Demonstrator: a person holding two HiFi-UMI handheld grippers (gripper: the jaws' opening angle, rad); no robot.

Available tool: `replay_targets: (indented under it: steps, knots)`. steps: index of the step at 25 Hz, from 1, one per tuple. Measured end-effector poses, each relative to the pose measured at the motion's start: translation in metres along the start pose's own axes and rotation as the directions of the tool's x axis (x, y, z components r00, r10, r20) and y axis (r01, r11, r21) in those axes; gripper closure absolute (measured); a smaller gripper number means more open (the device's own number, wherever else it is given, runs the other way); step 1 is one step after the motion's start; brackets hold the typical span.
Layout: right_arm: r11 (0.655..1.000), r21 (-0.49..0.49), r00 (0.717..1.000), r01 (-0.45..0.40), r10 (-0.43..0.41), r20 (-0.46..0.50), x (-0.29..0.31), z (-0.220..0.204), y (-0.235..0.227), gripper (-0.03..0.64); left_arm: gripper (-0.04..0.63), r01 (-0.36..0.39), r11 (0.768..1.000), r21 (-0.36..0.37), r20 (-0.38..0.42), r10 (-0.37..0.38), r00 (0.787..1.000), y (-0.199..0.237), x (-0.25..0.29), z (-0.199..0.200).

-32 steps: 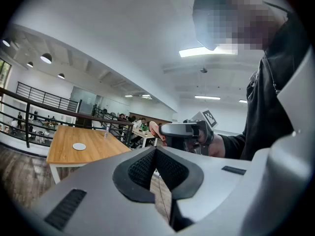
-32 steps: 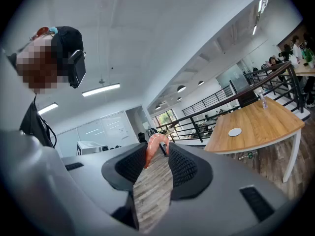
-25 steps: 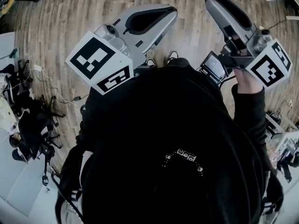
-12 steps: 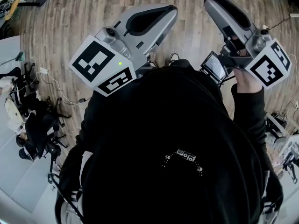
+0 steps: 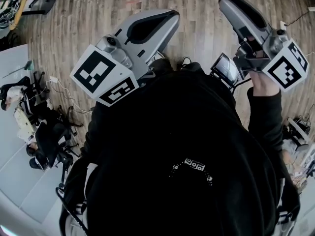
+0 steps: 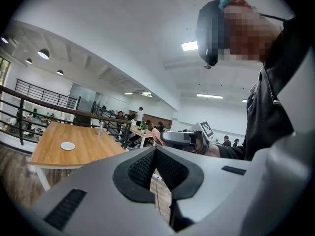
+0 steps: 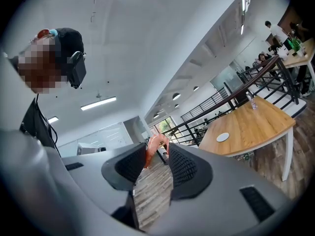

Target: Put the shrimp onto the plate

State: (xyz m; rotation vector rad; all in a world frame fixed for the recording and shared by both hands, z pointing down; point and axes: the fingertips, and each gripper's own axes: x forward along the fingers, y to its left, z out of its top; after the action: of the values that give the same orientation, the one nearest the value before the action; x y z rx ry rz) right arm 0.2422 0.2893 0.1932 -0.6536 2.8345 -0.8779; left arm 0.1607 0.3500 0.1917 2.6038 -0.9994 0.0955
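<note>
Right gripper [image 7: 157, 157]: jaws clamp the shrimp [image 7: 153, 144] at their tips.
Left gripper [image 6: 155, 154]: jaws closed, empty.
Plate [image 7: 223, 137]: on the far wooden table [image 7: 256, 122], right of the shrimp, well apart.

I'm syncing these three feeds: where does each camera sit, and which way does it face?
Head view: on the person's head, facing steeply down at the wood floor; shows black-clad torso, left hand-held gripper, right hand-held gripper.
Left gripper view: rides the left hand-held gripper, looks along its closed jaws toward the table; torso at right.
Right gripper view: rides the right hand-held gripper, looks along jaws clamping the shrimp; torso at left.
Shared: both gripper views show the table and its plate.
</note>
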Motion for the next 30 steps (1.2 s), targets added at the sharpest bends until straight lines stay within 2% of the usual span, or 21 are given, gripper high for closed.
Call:
replay_targets:
  steps: [5,9,17,21,26,30]
  knots:
    - [1.000,-0.012,1.000,0.019,-0.019,0.001,-0.010,0.010,-0.009,0.462,0.595,0.005,1.000,0.009,0.016,-0.005,1.000,-0.005,0.011,0.007]
    - [0.999,-0.032,1.000,0.025,-0.025,0.009,-0.001,0.016,-0.011,0.462,0.595,0.006,1.000,-0.003,0.008,-0.006,1.000,0.010,0.013,0.005]
    - [0.993,-0.061,0.992,0.102,-0.096,0.085,-0.018,0.049,-0.034,0.462,0.595,0.076,0.996,0.055,0.025,-0.078,0.997,0.019,0.047,0.028]
    - [0.988,-0.047,0.983,0.148,-0.142,0.117,-0.031,0.052,-0.042,0.462,0.595,0.123,0.991,0.056,0.008,-0.124,0.992,0.015,0.059,0.024]
    - [0.985,-0.040,0.980,0.168,-0.162,0.119,-0.032,0.053,-0.044,0.462,0.595,0.152,0.987,0.057,0.011,-0.153,0.988,0.017,0.066,0.029]
    - [0.985,-0.039,0.980,0.171,-0.166,0.112,-0.011,0.057,-0.059,0.462,0.595,0.134,0.988,0.075,-0.006,-0.133,0.991,0.045,0.076,0.030]
